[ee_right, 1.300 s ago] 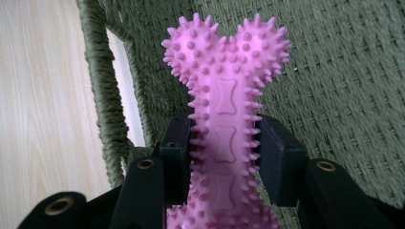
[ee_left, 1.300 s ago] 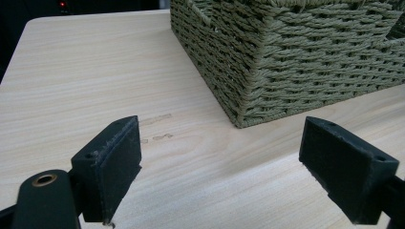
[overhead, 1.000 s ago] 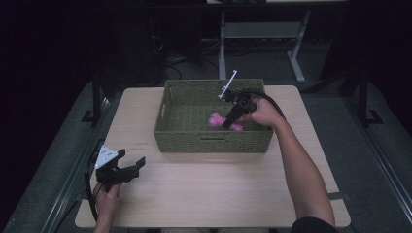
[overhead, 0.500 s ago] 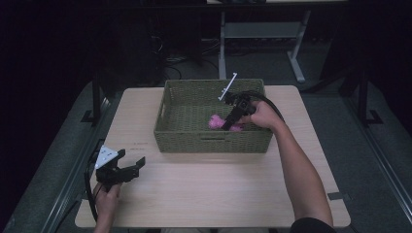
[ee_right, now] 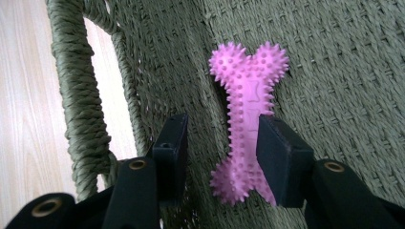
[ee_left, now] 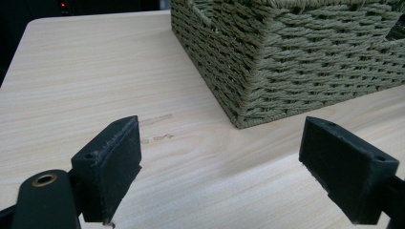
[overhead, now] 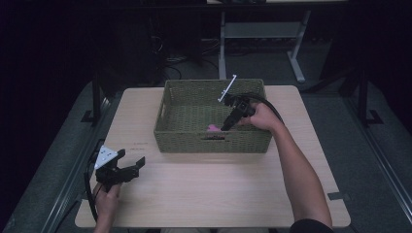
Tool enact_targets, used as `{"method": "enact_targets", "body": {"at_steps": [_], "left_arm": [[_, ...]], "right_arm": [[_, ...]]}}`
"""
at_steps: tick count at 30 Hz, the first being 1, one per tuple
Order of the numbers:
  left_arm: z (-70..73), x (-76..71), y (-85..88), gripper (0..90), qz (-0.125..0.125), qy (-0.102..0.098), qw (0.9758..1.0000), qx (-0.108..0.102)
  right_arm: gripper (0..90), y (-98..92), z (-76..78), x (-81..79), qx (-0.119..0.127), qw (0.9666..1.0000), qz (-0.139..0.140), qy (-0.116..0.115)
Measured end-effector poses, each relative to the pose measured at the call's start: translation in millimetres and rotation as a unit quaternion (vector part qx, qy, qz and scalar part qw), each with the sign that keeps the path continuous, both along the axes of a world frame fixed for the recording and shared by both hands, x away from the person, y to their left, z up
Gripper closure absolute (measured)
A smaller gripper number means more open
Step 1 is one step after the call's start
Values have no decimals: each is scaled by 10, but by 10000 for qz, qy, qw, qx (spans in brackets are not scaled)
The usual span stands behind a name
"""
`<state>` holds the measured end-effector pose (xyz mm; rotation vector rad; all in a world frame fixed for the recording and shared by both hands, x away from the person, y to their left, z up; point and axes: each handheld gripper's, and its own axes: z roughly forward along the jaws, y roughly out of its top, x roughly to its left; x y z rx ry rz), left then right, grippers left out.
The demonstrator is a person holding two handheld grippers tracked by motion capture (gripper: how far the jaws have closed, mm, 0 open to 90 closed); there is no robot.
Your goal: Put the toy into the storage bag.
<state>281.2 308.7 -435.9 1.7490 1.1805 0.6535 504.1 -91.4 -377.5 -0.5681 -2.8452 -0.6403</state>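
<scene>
Right gripper (overhead: 227,127) dipped into basket (overhead: 184,137), jaws part-spread around pink bone toy (ee_right: 246,123). One jaw touching toy's flank, other standing clear with a gap in right gripper view (ee_right: 217,157); not pinched. Toy lying on basket floor, close to near wall by the handle slot; spiky knobs at both ends, shaft between the jaws. Seen from high view as a small pink patch (overhead: 213,128) just beside the jaw tips. Right hand (overhead: 260,117) wrapped on gripper body, forearm reaching in over basket's right part; cable looping off behind the hand. White tag or stick poking up near basket's far rim, above the gripper; cannot tell what.

Basket green woven, rectangular, sitting on far middle of table (overhead: 214,194). Handle slot cut in near wall; light wood showing through it in right gripper view.

Left gripper (overhead: 132,166) well apart from basket, near table's left front corner, held low by left hand (overhead: 106,200). Jaws spread wide, nothing between them. Grey three-cornered plate on top. In left gripper view (ee_left: 222,167) pointed at basket's near left corner (ee_left: 267,62), bare wood between the pads. Faint dark marks on table (ee_left: 71,86) ahead of left jaw.

Dark floor and metal stand legs beyond table.
</scene>
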Motion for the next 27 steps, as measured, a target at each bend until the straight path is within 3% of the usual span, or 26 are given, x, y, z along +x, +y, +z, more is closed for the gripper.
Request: {"method": "enact_targets", "body": {"at_steps": [12, 27], "left_arm": [[6, -6, -2, 139, -11, -13, 10000, -2], [5, -4, -18, 139, -17, -7, 10000, -6]], "right_arm": [[516, -23, 104, -30, 35, 9998, -91, -161], [453, -150, 342, -128, 155, 9987, -310, -364]]}}
